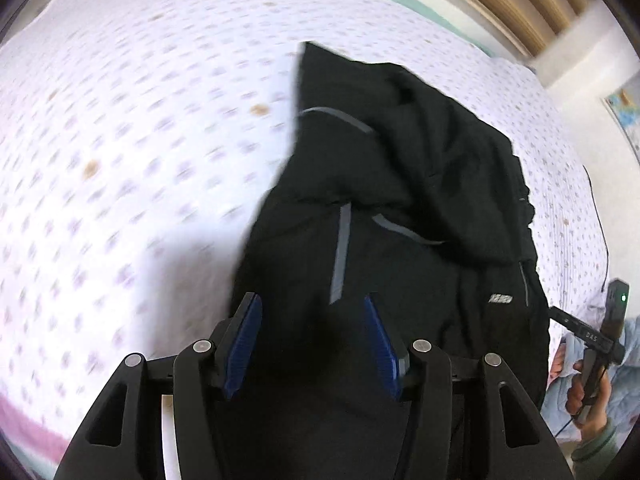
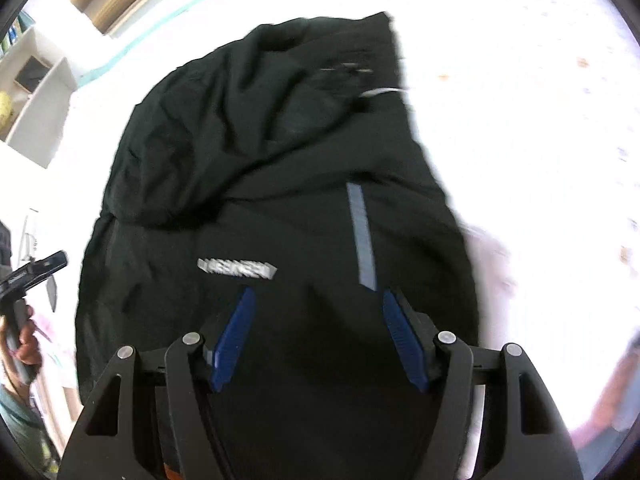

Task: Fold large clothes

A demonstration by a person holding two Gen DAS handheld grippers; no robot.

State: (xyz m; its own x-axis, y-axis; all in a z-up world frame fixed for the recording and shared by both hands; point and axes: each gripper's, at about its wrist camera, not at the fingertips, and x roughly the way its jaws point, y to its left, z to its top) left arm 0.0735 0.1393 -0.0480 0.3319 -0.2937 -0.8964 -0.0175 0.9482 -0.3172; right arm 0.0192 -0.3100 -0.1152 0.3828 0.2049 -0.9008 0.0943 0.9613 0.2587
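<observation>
Black and slippery-looking, the jacket [image 1: 400, 200] lay crumpled on the bed [image 1: 140, 120], its dotted white sheet showing from nine to twelve o'clock in the left wrist view. Grey reflective strips [image 1: 341, 256] and a small white logo [image 2: 237, 268] marked the panel nearest the tools, while a bunched sleeve or hood rose toward one o'clock. The left gripper [image 1: 312, 300] hovered over the near hem with its jaws spread wide and nothing between the blue pads [image 1: 244, 344]. The right gripper [image 2: 316, 292] stood likewise wide apart and empty above the same panel, logo just beyond it at eleven o'clock. In each view the other tool appeared at the frame edge in the person's hand [image 1: 588, 388], near the garment's side. Both pictures were smeared, so whether the pads touched cloth could not be told. The likely trouble, as I judged it, was a shallow pinch: smooth fabric could slide out as it lifted, or the jaws might catch only the top layer, dragging the heaped sleeve across and leaving an uneven, lopsided fold.
</observation>
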